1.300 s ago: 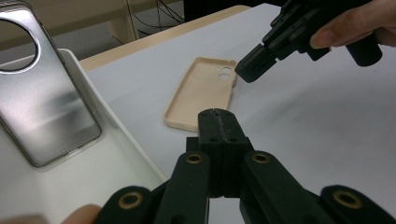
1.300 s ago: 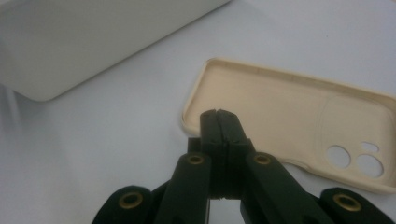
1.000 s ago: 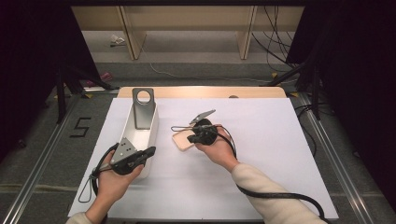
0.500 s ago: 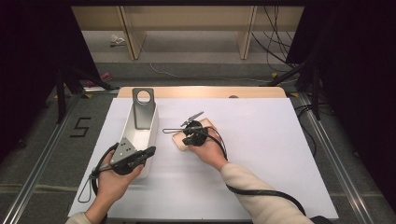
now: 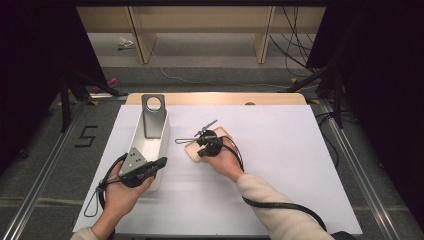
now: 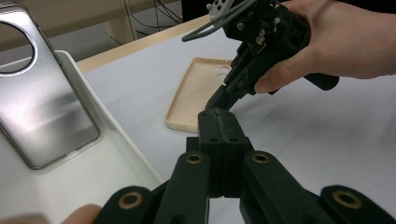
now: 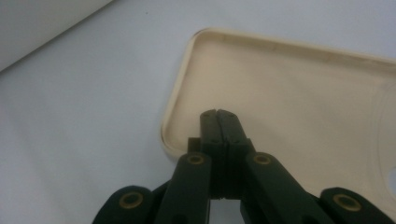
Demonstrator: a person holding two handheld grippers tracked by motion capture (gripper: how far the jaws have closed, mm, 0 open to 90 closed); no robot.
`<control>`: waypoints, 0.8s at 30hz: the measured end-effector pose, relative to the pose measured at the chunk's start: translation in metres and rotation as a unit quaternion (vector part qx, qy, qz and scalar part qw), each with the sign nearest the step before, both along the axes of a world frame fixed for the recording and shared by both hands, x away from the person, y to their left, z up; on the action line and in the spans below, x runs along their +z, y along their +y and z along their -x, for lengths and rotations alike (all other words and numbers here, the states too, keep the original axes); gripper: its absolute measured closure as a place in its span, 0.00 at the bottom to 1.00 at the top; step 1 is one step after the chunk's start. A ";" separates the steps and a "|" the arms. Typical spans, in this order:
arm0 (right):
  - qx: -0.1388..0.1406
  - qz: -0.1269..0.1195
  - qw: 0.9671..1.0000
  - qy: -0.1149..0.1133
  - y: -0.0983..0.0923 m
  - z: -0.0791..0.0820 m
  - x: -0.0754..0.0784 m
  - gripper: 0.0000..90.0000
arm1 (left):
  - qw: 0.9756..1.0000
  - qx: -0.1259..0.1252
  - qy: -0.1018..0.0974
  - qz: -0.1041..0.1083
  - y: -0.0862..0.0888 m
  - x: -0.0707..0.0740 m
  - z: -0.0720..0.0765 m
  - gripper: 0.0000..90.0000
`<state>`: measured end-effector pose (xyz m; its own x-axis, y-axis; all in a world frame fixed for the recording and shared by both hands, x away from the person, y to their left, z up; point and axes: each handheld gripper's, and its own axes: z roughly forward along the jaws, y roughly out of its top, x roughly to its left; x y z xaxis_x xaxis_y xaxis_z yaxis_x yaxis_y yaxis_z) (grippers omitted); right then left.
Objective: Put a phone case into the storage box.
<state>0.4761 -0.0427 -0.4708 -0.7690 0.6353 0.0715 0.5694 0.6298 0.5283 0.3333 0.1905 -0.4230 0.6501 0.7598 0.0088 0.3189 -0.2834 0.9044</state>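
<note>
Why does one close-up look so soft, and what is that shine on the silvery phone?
Right gripper view: the right tool sits so near the beige phone case that its rim blurs. Left gripper view: the silver phone in the white tray reflects soft glare; the left tool is sharp. High view: the table is bright, the surroundings dark.

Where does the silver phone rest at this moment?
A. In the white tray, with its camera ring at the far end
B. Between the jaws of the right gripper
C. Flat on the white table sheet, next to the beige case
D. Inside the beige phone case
A: the silver phone leans in the white tray, ring at the far end, while the beige phone case lies apart on the sheet.
</note>
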 end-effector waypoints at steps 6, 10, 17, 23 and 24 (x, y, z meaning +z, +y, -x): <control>0.012 0.012 1.000 0.010 -0.006 0.001 0.000 1.00 | 1.000 -0.001 0.000 -0.001 0.000 0.000 0.000 1.00; 0.018 0.021 1.000 0.013 -0.012 0.004 0.002 1.00 | 1.000 -0.002 0.001 -0.002 0.000 0.000 0.000 1.00; 0.040 0.042 0.998 0.017 -0.032 0.011 0.005 1.00 | 1.000 -0.002 0.002 -0.002 -0.001 -0.001 0.000 1.00; 0.047 0.049 0.998 0.019 -0.050 0.017 0.006 1.00 | 1.000 -0.005 0.001 -0.006 -0.003 -0.001 0.001 1.00; 0.051 0.054 0.997 0.018 -0.056 0.019 0.007 1.00 | 1.000 -0.006 0.001 -0.006 -0.004 -0.001 0.001 1.00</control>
<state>0.4570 -0.0985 -0.4642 -0.8287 0.5586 0.0350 0.5161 0.7382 0.4344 0.3324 0.1870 -0.4238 0.6593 0.7517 0.0164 0.3173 -0.2979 0.9003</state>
